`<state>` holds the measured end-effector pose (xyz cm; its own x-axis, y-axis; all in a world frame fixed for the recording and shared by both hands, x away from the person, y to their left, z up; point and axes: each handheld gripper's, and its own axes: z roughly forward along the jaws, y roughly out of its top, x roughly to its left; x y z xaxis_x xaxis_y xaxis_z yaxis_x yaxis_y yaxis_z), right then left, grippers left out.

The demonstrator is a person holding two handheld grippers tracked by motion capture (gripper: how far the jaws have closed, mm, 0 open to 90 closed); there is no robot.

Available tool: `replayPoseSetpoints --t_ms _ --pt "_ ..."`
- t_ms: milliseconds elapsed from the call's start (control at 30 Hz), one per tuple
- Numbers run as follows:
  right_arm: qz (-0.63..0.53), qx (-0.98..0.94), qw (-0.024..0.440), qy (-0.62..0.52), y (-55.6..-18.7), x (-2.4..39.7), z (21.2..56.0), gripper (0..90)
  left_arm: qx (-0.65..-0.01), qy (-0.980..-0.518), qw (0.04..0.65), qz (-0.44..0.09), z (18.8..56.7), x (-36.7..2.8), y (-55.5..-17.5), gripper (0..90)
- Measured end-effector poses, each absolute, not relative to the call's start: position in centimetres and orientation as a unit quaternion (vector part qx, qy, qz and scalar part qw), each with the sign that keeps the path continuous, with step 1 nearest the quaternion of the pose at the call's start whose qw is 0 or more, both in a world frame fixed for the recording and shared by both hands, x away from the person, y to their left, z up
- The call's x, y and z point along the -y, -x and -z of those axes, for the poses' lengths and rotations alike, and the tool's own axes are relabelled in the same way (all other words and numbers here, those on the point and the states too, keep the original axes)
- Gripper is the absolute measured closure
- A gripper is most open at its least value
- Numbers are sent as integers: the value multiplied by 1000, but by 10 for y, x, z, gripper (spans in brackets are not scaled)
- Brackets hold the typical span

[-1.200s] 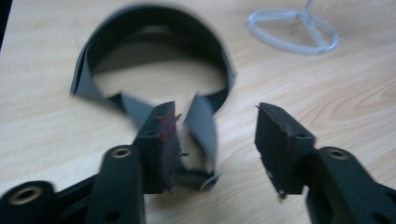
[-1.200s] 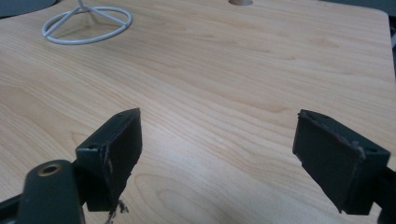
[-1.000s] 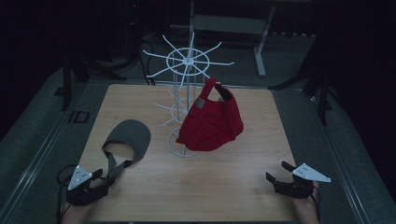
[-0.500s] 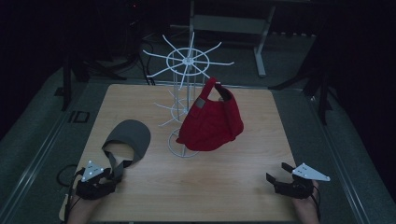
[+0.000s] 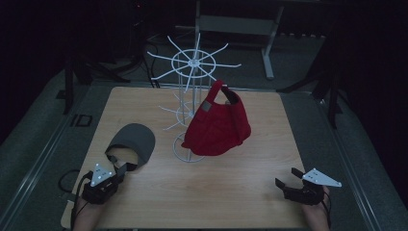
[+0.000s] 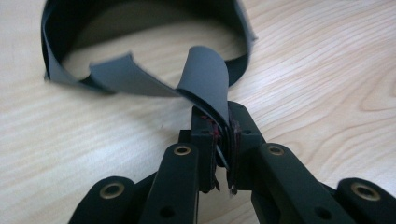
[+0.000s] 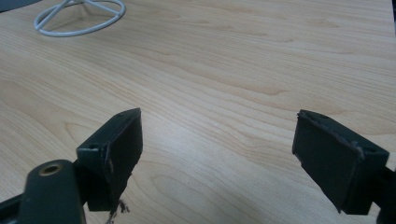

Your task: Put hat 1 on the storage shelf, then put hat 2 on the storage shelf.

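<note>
Since a second ago the left gripper (image 5: 126, 167) has slid in toward the grey cap (image 5: 133, 143) and its jaws have just closed — they now pinch the cap's back strap (image 6: 205, 77), the cap lying flat on the table (image 5: 231, 192) left of the white rack (image 5: 192, 96). Lift slowly, keeping the strap square in the pads. The right gripper (image 5: 287, 179) rests spread wide — nothing between its jaws.

Each hand carries matte black two-jawed tongs, the left tongs (image 5: 120, 169) and the right tongs (image 5: 287, 177), both topped by a grey three-cornered plate with small dots. Brass-coloured rivets sit in the black jaw arms, the pads are flat, dark and frayed at their edges, and a black cable trails from the left one.
</note>
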<state>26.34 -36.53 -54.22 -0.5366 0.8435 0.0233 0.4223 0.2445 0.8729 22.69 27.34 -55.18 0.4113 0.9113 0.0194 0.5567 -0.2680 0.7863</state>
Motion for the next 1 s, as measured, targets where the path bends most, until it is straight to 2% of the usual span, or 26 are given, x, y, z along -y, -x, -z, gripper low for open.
replayPoseSetpoints --t_ms 200,567,1000 --pt "-451 -749 233 -424 -263 367 541 161 -466 -752 389 -257 531 -273 -223 845" --pt "-457 -745 232 -426 -262 367 539 162 -392 -745 425 -332 452 -264 -228 846" --pt "-460 -744 228 -428 -263 367 540 162 -341 -737 460 -360 409 -254 -235 846"
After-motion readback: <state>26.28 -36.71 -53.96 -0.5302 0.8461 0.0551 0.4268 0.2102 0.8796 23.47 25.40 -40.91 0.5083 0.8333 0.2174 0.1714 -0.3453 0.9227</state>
